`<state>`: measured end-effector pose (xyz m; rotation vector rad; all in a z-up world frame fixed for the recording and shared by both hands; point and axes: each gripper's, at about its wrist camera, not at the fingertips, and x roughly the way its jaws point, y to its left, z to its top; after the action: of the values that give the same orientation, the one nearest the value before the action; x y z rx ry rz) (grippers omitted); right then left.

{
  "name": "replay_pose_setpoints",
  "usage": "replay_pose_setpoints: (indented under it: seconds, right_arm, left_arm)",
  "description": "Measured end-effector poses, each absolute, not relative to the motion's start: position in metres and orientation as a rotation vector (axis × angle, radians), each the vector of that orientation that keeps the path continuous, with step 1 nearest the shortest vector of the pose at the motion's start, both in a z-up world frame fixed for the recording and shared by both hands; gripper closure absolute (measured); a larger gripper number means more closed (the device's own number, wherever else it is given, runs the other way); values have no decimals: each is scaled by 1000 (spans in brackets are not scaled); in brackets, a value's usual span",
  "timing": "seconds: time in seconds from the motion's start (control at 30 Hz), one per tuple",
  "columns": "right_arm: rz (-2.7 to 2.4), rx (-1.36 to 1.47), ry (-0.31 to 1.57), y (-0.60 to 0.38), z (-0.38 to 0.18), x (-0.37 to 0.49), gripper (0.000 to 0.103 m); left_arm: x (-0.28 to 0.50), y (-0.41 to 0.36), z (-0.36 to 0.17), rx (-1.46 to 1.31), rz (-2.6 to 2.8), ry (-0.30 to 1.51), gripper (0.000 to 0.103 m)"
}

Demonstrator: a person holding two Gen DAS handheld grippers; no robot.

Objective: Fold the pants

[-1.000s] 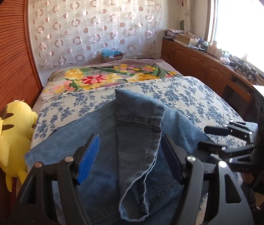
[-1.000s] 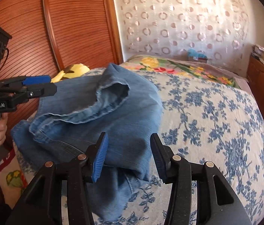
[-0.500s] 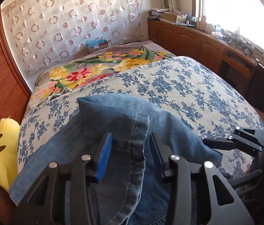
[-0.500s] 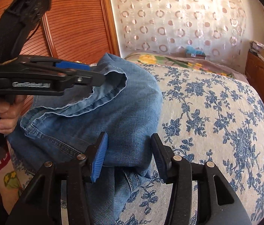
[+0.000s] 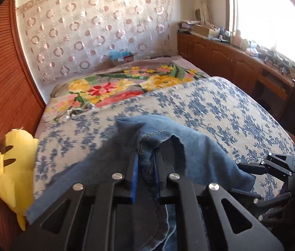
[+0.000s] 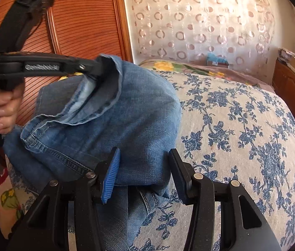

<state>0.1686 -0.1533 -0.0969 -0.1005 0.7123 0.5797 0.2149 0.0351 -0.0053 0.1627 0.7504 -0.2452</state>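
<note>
The jeans point(image 6: 126, 121) are matt blue denim with stitched seams. The right tool point(image 6: 143, 175) is matt black plastic with a ribbed blue pad. The bedspread point(image 6: 241, 129) is woven floral cloth.

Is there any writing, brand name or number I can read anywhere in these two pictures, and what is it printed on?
Raised lettering on the side of the left gripper, seen from the right wrist: a brand-like word, too blurred to read.
Label on the small box by the curtain: too small to read.
Jeans, bedspread, yellow plush toy: no writing visible.
</note>
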Motion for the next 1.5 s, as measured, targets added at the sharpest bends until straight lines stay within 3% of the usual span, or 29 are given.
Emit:
replay_pose_setpoints:
  seconds: [0.6, 0.87, 1.03, 1.17, 1.27, 1.33, 1.5]
  right_arm:
    - [675, -124, 664, -130, -64, 140, 55]
    - [691, -135, 675, -116, -68, 138, 55]
    - [685, -138, 687, -116, -72, 139, 55]
    - [681, -138, 689, -117, -72, 138, 55]
    - [681, -138, 689, -117, -73, 138, 55]
    - [682, -141, 689, -116, -73, 137, 55]
    - [681, -144, 688, -115, -73, 135, 55]
  left_arm:
    - [166, 160, 35, 29, -84, 640, 99]
    - [160, 180, 8, 23, -56, 684, 97]
    - [146, 176, -8, 22, -51, 704, 85]
    - [125, 175, -11, -10, -103, 680, 58]
    - [110, 167, -10, 4, -112, 678, 53]
    - [101, 160, -10, -1, -134, 673, 39]
    - [84, 142, -19, -10, -181, 689, 36]
